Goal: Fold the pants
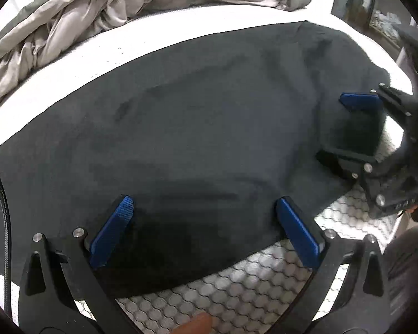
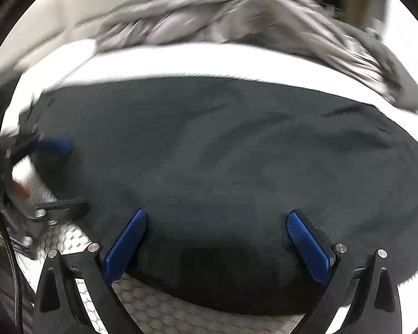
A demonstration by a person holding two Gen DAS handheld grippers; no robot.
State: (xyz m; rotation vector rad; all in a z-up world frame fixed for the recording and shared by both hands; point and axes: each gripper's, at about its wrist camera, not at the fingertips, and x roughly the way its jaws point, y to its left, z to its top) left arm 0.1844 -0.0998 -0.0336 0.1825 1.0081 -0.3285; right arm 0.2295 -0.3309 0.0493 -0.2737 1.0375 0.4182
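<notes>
Dark charcoal fabric pants (image 1: 197, 128) lie flat on the white mattress (image 1: 78, 64) – left tool (image 1: 203, 222) and right tool (image 2: 217, 239) gape apart at the near hem; bite both corners evenly before lifting

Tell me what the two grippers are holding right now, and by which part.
Nothing is held. The left gripper and right gripper are both open, fingers spread over the near edge of the dark pants lying flat on the bed.
</notes>
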